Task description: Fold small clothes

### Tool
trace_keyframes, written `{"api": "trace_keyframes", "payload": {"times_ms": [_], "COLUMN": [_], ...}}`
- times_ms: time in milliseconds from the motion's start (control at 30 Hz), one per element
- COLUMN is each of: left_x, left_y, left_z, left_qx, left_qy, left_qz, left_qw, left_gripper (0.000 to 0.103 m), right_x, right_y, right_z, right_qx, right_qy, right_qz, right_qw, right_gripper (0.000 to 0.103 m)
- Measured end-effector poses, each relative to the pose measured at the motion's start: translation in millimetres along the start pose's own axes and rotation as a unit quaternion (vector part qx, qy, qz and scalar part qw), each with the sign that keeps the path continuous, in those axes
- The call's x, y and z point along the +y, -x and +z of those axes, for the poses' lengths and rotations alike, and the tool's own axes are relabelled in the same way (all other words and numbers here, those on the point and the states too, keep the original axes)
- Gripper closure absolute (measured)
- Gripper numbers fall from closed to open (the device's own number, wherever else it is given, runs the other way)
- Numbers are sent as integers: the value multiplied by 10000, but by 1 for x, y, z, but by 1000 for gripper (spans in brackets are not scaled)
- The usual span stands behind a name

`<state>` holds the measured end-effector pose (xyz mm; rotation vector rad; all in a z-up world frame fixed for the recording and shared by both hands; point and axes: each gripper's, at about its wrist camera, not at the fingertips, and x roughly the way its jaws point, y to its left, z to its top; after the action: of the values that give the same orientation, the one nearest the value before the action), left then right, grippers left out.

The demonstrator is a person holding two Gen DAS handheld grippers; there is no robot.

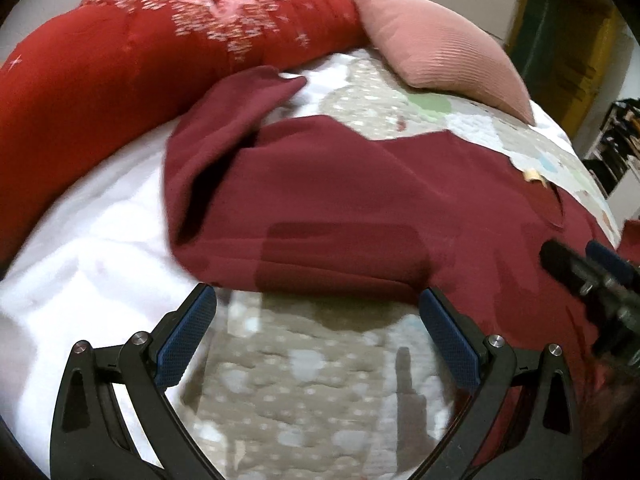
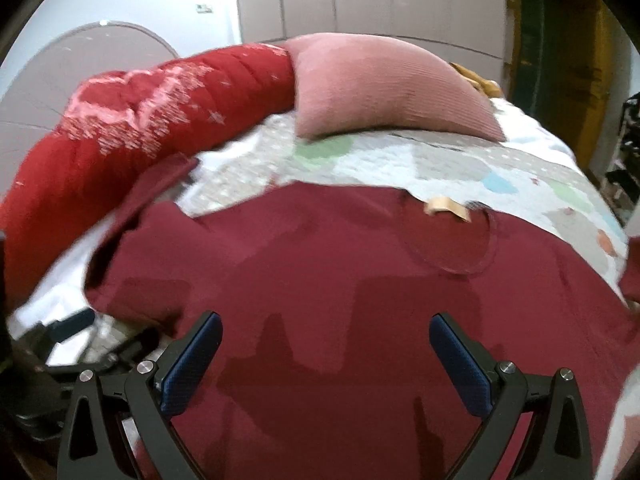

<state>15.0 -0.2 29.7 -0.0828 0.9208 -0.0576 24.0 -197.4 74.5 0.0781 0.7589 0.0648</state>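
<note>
A patterned quilt (image 1: 304, 392) covered the bed, with a red bolster (image 1: 120, 64) and ribbed pink pillow (image 2: 384, 92) at its far end. The maroon shirt (image 2: 320, 264) lay flat between, one sleeve rumpled. The left gripper (image 1: 316, 300), spread wide, flanked its hem; the right gripper (image 2: 324, 328), equally wide, hung over its middle.

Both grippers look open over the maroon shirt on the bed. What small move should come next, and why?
Probably lower the left gripper onto the near edge of the maroon shirt and close on it. Its jaws stand open right at that edge, holding nothing. The right gripper is open too, above the shirt's middle, so no fold has a grasp yet. The left sleeve lies crumpled beside the red blanket.
</note>
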Motion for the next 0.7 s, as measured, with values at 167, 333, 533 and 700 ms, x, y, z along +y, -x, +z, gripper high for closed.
{"api": "trace_keyframes", "payload": {"times_ms": [167, 333, 533, 700], "left_x": [24, 33, 44, 50], "left_y": [-2, -5, -5, -6], "left_z": [5, 7, 9, 9], "left_qx": [9, 53, 90, 148], "left_qy": [380, 523, 675, 810], "left_qz": [141, 210, 274, 243], "left_qw": [9992, 9984, 9973, 9963], "left_gripper": [1, 1, 1, 1], "right_x": [14, 42, 72, 93], "right_y": [-16, -43, -83, -114], "right_z": [28, 55, 85, 114], "right_qx": [-16, 88, 287, 398], "right_qy": [-115, 94, 350, 130], "right_qz": [499, 779, 1174, 1491], "right_qw": [9987, 9969, 9921, 9879], "right_gripper": [0, 0, 0, 0]}}
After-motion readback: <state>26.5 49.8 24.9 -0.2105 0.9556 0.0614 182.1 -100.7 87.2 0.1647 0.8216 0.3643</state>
